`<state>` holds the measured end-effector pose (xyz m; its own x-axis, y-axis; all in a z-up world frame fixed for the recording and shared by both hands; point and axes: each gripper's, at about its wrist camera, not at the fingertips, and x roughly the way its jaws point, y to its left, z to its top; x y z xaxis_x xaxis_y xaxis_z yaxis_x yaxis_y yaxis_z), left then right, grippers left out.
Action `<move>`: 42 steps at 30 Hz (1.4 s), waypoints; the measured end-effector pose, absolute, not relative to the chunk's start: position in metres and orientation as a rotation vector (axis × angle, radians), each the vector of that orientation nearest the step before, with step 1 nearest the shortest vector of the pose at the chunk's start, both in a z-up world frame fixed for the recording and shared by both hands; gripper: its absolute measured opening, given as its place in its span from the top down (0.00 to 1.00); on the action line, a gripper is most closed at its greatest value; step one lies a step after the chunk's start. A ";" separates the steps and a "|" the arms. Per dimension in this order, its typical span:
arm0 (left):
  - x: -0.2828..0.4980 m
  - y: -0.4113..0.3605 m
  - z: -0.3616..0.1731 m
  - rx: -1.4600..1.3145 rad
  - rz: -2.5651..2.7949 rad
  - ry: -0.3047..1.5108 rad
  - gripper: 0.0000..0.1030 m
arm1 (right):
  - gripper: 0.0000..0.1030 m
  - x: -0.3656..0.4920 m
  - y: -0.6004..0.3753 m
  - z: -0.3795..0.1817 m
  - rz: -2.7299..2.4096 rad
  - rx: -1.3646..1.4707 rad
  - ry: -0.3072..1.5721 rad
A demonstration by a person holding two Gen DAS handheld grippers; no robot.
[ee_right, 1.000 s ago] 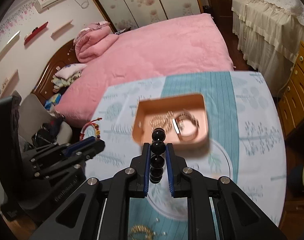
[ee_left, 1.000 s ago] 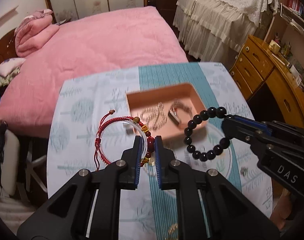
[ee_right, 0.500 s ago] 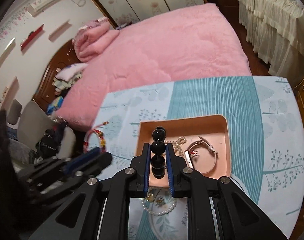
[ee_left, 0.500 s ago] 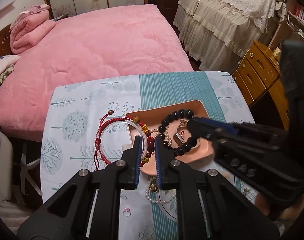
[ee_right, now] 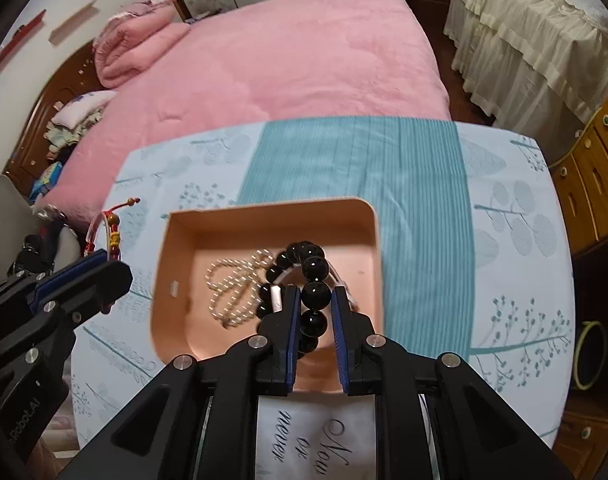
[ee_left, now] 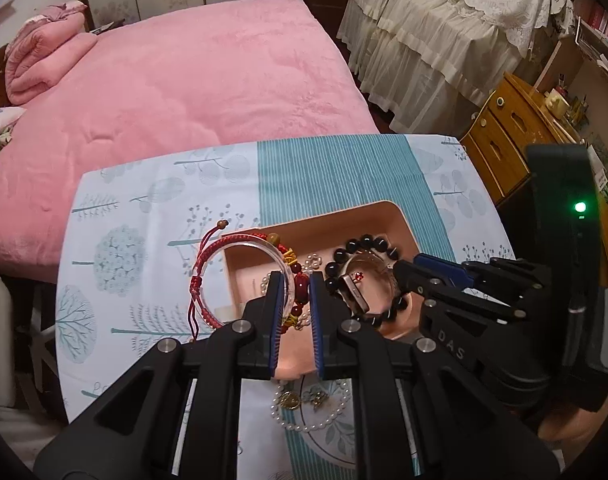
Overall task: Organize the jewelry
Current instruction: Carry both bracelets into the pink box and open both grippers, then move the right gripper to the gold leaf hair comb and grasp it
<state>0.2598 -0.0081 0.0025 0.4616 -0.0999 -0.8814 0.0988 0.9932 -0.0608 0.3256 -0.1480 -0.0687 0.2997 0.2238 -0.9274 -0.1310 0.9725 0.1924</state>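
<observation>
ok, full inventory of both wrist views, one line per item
tray: 1, peach, on the tablecloth
black bead bracelet: 1, black, over the tray, between the right claw's opening fingers
red cord bracelet: 1, red with gold and red beads, held by the left claw at the tray's left edge
clear bangle: 1, clear, held with the red cord bracelet
pearl strand: 1, white, in the tray
pearl necklace: 1, white, on the cloth before the tray
tablecloth: 1, pale blue with teal stripe
bed: 1, pink
left claw: 1, black, blue pads
right claw: 1, black, blue pads
</observation>
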 end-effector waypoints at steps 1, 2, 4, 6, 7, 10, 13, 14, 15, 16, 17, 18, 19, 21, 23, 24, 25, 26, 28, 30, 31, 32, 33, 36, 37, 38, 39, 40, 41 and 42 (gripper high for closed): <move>0.261 -0.010 0.000 0.001 -0.124 1.086 0.90 | 0.78 0.325 -0.151 -0.068 0.229 0.091 1.241; 0.263 -0.012 -0.002 0.004 -0.125 1.088 0.90 | 0.75 0.323 -0.154 -0.068 0.222 0.095 1.233; 0.265 -0.016 -0.005 0.008 -0.128 1.093 0.90 | 0.69 0.319 -0.160 -0.063 0.214 0.098 1.217; 0.269 -0.018 -0.010 0.008 -0.124 1.103 0.90 | 0.69 0.314 -0.165 -0.057 0.205 0.086 1.201; 0.270 -0.017 -0.012 0.002 -0.121 1.105 0.90 | 0.69 0.312 -0.166 -0.054 0.203 0.084 1.196; 0.273 -0.018 -0.017 -0.014 -0.115 1.115 0.90 | 0.69 0.303 -0.174 -0.045 0.188 0.088 1.175; 0.275 -0.018 -0.019 -0.020 -0.103 1.124 0.89 | 0.69 0.295 -0.183 -0.039 0.176 0.107 1.167; 0.276 -0.019 -0.021 -0.021 -0.098 1.136 0.89 | 0.69 0.290 -0.186 -0.036 0.175 0.116 1.165; 0.276 -0.019 -0.023 -0.023 -0.096 1.146 0.86 | 0.69 0.286 -0.188 -0.035 0.172 0.121 1.164; 0.275 -0.019 -0.024 -0.025 -0.096 1.153 0.84 | 0.69 0.284 -0.189 -0.036 0.171 0.122 1.165; 0.274 -0.019 -0.024 -0.029 -0.096 1.159 0.75 | 0.69 0.279 -0.191 -0.036 0.168 0.121 1.169; 0.273 -0.019 -0.024 -0.035 -0.095 1.161 0.64 | 0.69 0.275 -0.193 -0.036 0.168 0.120 1.172; 0.272 -0.018 -0.024 -0.044 -0.095 1.158 0.59 | 0.69 0.271 -0.194 -0.038 0.170 0.116 1.178; 0.268 -0.016 -0.021 -0.067 -0.089 1.147 0.52 | 0.69 0.263 -0.194 -0.039 0.173 0.109 1.184; 0.266 -0.015 -0.019 -0.082 -0.087 1.143 0.52 | 0.69 0.255 -0.194 -0.041 0.177 0.104 1.190; 0.264 -0.015 -0.018 -0.084 -0.086 1.143 0.52 | 0.69 0.251 -0.192 -0.043 0.181 0.101 1.195; 0.263 -0.015 -0.017 -0.083 -0.084 1.143 0.52 | 0.69 0.248 -0.192 -0.044 0.185 0.102 1.199; 0.261 -0.016 -0.016 -0.075 -0.081 1.141 0.52 | 0.69 0.243 -0.191 -0.045 0.191 0.101 1.202; 0.256 -0.018 -0.013 -0.058 -0.079 1.135 0.52 | 0.69 0.238 -0.190 -0.045 0.195 0.099 1.204; 0.250 -0.018 -0.010 -0.046 -0.077 1.128 0.52 | 0.69 0.231 -0.189 -0.044 0.204 0.103 1.204; 0.248 -0.019 -0.008 -0.042 -0.078 1.125 0.52 | 0.69 0.228 -0.189 -0.043 0.206 0.106 1.204; 0.245 -0.019 -0.006 -0.038 -0.075 1.124 0.52 | 0.69 0.228 -0.188 -0.041 0.209 0.111 1.206; 0.243 -0.019 -0.004 -0.033 -0.070 1.127 0.52 | 0.69 0.226 -0.188 -0.040 0.212 0.115 1.205; 0.236 -0.017 0.003 -0.037 -0.076 1.135 0.52 | 0.69 0.220 -0.187 -0.033 0.229 0.118 1.201; 0.234 -0.015 0.007 -0.045 -0.083 1.130 0.52 | 0.69 0.218 -0.186 -0.031 0.234 0.115 1.199; 0.230 -0.013 0.012 -0.045 -0.089 1.120 0.52 | 0.69 0.214 -0.185 -0.028 0.242 0.111 1.192; 0.227 -0.012 0.017 -0.035 -0.089 1.110 0.52 | 0.69 0.211 -0.184 -0.025 0.248 0.107 1.187; 0.224 -0.011 0.022 -0.021 -0.092 1.099 0.52 | 0.69 0.209 -0.184 -0.023 0.252 0.106 1.184; 0.220 -0.010 0.028 -0.002 -0.099 1.085 0.52 | 0.69 0.204 -0.183 -0.019 0.262 0.104 1.181; 0.216 -0.009 0.033 0.013 -0.104 1.075 0.52 | 0.69 0.202 -0.183 -0.018 0.269 0.103 1.180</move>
<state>0.2159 -0.0087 0.0327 0.4712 -0.0786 -0.8785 0.0910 0.9950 -0.0402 0.2016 -0.1825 -0.0178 0.3531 0.2614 -0.8983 -0.1539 0.9633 0.2199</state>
